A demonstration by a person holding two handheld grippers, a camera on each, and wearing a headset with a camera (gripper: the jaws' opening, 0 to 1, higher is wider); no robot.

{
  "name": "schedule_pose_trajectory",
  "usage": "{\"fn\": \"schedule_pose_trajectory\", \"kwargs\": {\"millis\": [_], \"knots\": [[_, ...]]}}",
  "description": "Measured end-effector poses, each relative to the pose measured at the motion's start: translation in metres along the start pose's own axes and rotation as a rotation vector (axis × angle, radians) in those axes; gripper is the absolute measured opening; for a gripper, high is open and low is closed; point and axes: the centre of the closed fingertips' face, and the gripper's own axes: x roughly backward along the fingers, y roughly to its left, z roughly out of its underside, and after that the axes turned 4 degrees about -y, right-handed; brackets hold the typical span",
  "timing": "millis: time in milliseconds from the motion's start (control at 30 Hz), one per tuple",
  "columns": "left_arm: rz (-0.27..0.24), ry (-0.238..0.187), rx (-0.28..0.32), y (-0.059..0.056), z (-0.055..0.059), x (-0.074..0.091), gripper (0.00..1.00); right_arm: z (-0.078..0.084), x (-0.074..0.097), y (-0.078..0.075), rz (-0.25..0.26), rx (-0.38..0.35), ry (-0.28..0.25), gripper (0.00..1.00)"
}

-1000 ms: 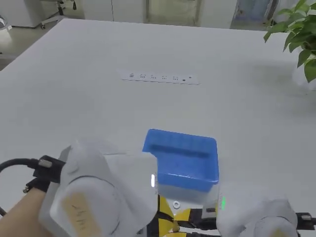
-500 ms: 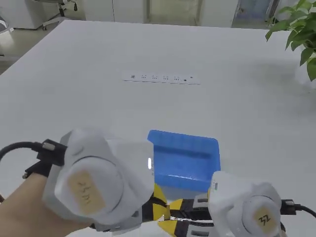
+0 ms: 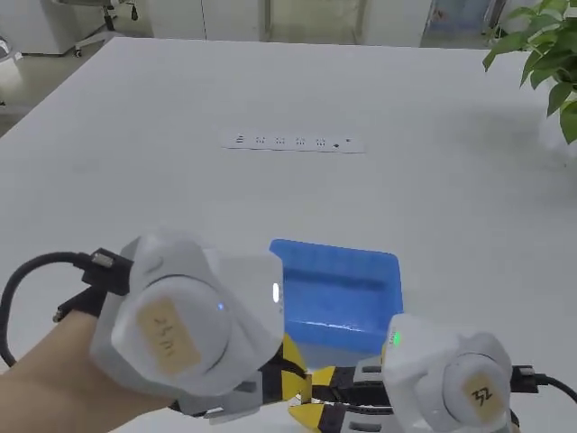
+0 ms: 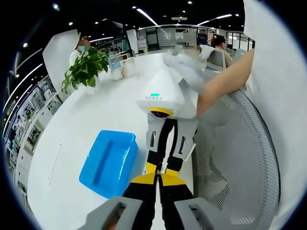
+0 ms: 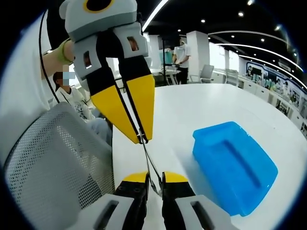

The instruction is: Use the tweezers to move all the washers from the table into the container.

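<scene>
Right gripper view: the left claw [image 5: 142, 137], white-bodied with yellow-tipped black jaws, is reaching in from above and pinching the far end of the thin bare-metal tweezers [image 5: 147, 160]
Near end of the tool: the right claw [image 5: 153, 184] is clamping its own yellow-tipped jaws on the tweezers, so both claws are gripping the one tool, tip facing tip
Blue box: the shallow rectangular blue plastic container [image 5: 235, 167] is sitting on the white table [image 5: 192, 110] just to the right of the right claw's jaws; in the head view it is lying just beyond both claws
Change: over the last second the right claw has been coming up from the lower edge of the head view and meeting the left claw
Meaning: by my judgement the tweezers are being passed or re-seated between the claws, so the picking is not yet starting
Small ring: a second ago one of the washers was lying on the table just on the claws' side of the container; the two claws are now covering that spot
Hard to make out: the tweezers' points are blurring into the jaws, the head view is cutting the jaws off at its lower edge, and the container's inside is too soft for counting washers
</scene>
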Motion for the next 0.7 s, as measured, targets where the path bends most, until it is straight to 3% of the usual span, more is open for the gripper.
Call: {"fn": "schedule_pose_trajectory", "kwargs": {"millis": [233, 300, 500, 567, 633, 700], "knots": [[0.014, 0.039, -0.006, -0.003, 0.006, -0.002, 0.00, -0.001, 0.000, 0.000, -0.001, -0.031, -0.005, 0.07], [0.014, 0.032, -0.001, -0.003, 0.005, -0.002, 0.00, -0.002, 0.002, -0.001, 0.003, -0.016, -0.008, 0.08], [0.025, 0.031, -0.004, -0.003, 0.005, -0.001, 0.00, -0.021, 0.007, 0.004, -0.013, 0.008, -0.087, 0.06], [0.024, 0.023, 0.001, -0.003, 0.004, -0.001, 0.00, -0.018, 0.006, 0.004, -0.014, 0.029, -0.068, 0.04], [0.012, 0.009, 0.000, 0.000, 0.005, -0.001, 0.00, -0.018, 0.005, 0.002, -0.006, 0.002, -0.074, 0.03], [-0.015, -0.005, 0.047, 0.006, 0.005, 0.002, 0.00, -0.018, 0.006, -0.003, 0.013, -0.004, -0.068, 0.02]]}}
